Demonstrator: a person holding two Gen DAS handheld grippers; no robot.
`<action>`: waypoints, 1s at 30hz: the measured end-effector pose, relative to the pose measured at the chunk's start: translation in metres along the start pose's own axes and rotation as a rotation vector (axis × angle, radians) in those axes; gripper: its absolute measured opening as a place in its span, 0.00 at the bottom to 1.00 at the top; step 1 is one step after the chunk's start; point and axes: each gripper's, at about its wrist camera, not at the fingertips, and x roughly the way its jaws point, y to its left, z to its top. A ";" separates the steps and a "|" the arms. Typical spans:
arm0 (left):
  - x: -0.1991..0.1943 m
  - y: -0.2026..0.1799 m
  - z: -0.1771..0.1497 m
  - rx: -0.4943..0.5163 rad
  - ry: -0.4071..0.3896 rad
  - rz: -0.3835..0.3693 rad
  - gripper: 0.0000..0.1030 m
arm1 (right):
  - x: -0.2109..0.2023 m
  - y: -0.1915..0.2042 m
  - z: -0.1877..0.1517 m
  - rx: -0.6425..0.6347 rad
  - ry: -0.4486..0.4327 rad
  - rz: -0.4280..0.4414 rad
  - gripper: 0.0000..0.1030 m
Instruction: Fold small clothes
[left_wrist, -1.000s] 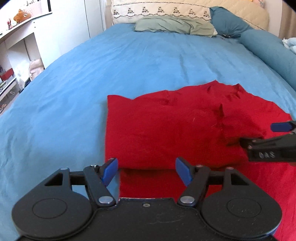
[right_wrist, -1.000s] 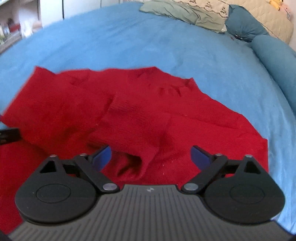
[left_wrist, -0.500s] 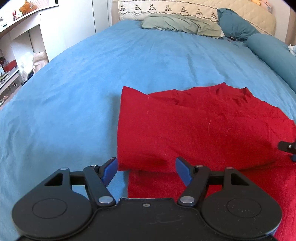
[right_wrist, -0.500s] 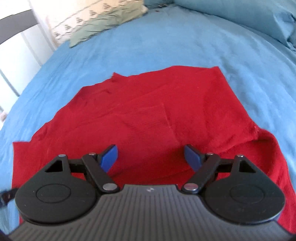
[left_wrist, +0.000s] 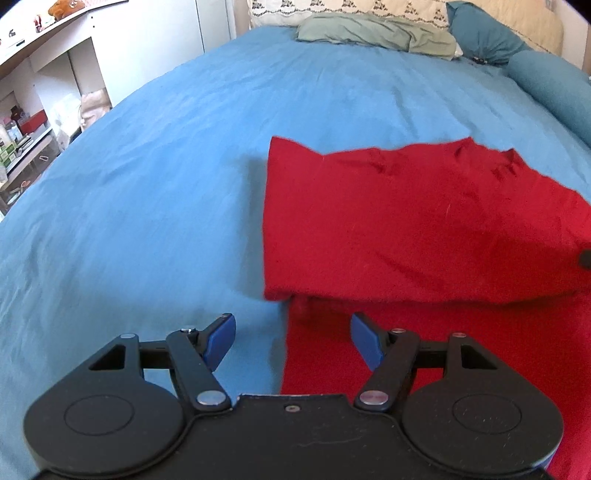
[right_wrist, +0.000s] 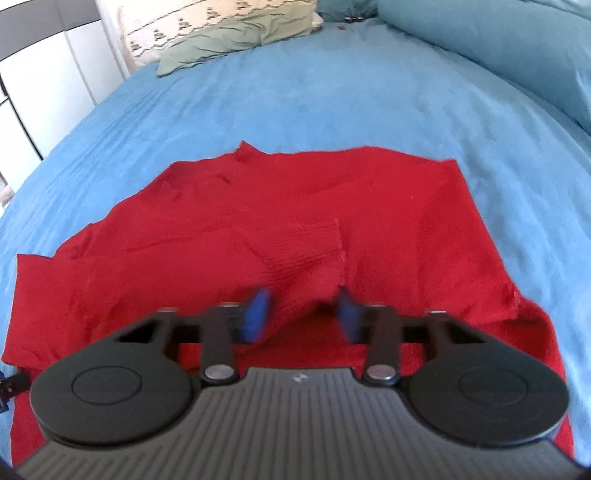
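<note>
**Red knit top lying part-folded on the blue bed**

Looking at a red garment (left_wrist: 424, 221), soft and slightly fuzzy, some kind of knit, lying flat on the blue bedspread (left_wrist: 147, 184). Showing a folded upper layer in the left wrist view, with a straight left edge and a rounded fold line running across, sitting on top of a lower layer that sticks out toward the camera. Wavy, rumpled far edge with a couple of little peaks.

Showing up in the right wrist view too (right_wrist: 406, 221), spreading wide with a ribbed cuff (right_wrist: 306, 251), the end of a sleeve by the look of it, lying on top of the middle. Ribbing clearly finer and tighter than the rest of the fabric.

Left gripper (left_wrist: 291, 339) hanging open, blue pads spread wide, gripping nothing, sitting just above the near left edge of the lower layer, one pad over bedspread and one over red cloth.

Right gripper (right_wrist: 303, 314) coming out motion-blurred, blue pads apart with the ribbed sleeve fabric bunching between them. Not pinching it yet as far as visible, so calling it open, narrower than the left.

Bedspread looking matte and lightly creased, like brushed cotton. Further back: a crumpled sage-green pillow (left_wrist: 376, 33), a cream quilted pillow with a stitched pattern (left_wrist: 332, 5), a teal cushion (left_wrist: 480, 33) and a long teal bolster (left_wrist: 554, 92). White shelving (left_wrist: 44, 74) off to the left with small clutter, too tiny to make out.
</note>
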 end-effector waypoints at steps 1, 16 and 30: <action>0.001 0.000 -0.001 0.008 -0.001 0.004 0.72 | 0.000 0.003 0.003 -0.019 -0.002 0.008 0.27; 0.031 -0.012 0.028 0.100 -0.052 0.076 0.70 | -0.059 -0.043 0.075 -0.014 -0.216 -0.050 0.25; -0.001 0.002 -0.002 0.066 -0.034 0.118 0.66 | -0.029 -0.077 0.011 0.028 -0.009 -0.118 0.55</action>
